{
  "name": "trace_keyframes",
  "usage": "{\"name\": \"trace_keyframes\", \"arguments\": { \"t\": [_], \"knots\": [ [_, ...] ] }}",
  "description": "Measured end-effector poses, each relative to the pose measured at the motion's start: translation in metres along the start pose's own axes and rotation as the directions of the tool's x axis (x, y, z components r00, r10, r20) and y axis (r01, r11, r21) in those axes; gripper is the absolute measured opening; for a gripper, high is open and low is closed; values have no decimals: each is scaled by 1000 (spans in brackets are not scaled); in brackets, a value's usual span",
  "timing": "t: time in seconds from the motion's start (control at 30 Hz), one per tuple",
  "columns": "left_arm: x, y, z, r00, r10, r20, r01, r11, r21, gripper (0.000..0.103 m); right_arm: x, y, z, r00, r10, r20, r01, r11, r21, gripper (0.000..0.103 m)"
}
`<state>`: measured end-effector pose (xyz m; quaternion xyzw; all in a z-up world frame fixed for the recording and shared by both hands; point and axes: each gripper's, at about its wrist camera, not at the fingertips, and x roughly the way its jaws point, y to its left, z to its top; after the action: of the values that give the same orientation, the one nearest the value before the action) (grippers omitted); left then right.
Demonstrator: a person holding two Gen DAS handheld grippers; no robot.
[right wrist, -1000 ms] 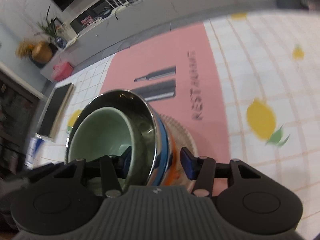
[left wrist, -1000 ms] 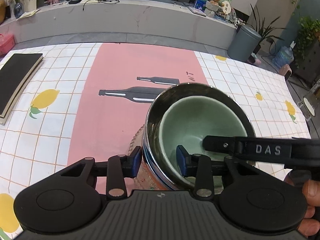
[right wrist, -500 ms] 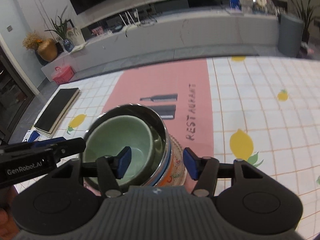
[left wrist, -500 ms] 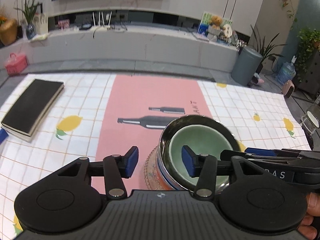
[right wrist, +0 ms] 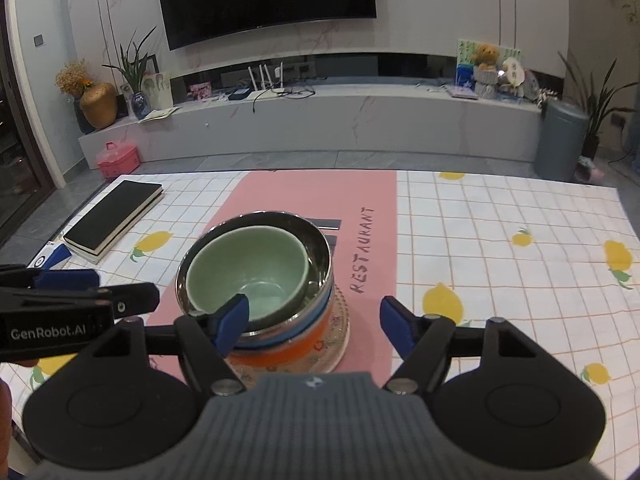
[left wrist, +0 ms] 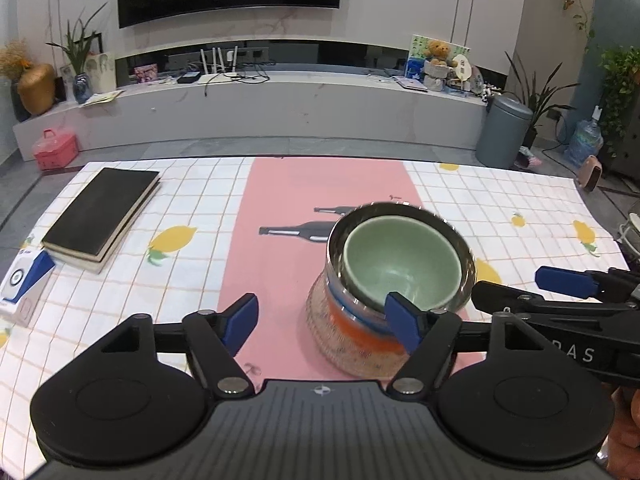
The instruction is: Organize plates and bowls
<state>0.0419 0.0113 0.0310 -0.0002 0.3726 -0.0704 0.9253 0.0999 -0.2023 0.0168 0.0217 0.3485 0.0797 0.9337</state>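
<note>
"RESTAURANT" on pink mat (right wrist: 320,192), "GenRobot.AI" on left claw (right wrist: 94,294)

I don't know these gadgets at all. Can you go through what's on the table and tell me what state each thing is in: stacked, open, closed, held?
Green bowl: upright, empty, nested in the steel bowl.
Steel bowl: upright, on top of the stack.
Orange bowl: lower in the stack, mostly hidden.
Glass plate: flat on the pink mat, under the stack.
Black book: closed, lying flat.
Left gripper: jaws just opened, holding nothing.
Right gripper: jaws just opened, holding nothing.
</note>
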Motion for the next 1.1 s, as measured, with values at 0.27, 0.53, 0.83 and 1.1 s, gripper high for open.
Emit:
{"name": "trace_keyframes", "arguments": {
  "t": [0.27,0.53,0.83,1.1],
  "knots": [
    [-1,-1,-21,998,49,-28,-49,999,-2,90,-7,3,-21,1000,-8,-11,8,1000,4,79],
    [1,-9,-28,996,84,-28,-83,996,13,90,-10,5,-34,999,-36,-10,36,999,34,83],
    [12,-7,-33,992,99,-74,-99,995,2,90,1,7,-36,997,-58,-45,60,997,40,84],
    [13,-6,-33,992,100,-74,-100,995,5,89,2,6,-36,997,-55,-52,58,997,47,84]
  ]
}}
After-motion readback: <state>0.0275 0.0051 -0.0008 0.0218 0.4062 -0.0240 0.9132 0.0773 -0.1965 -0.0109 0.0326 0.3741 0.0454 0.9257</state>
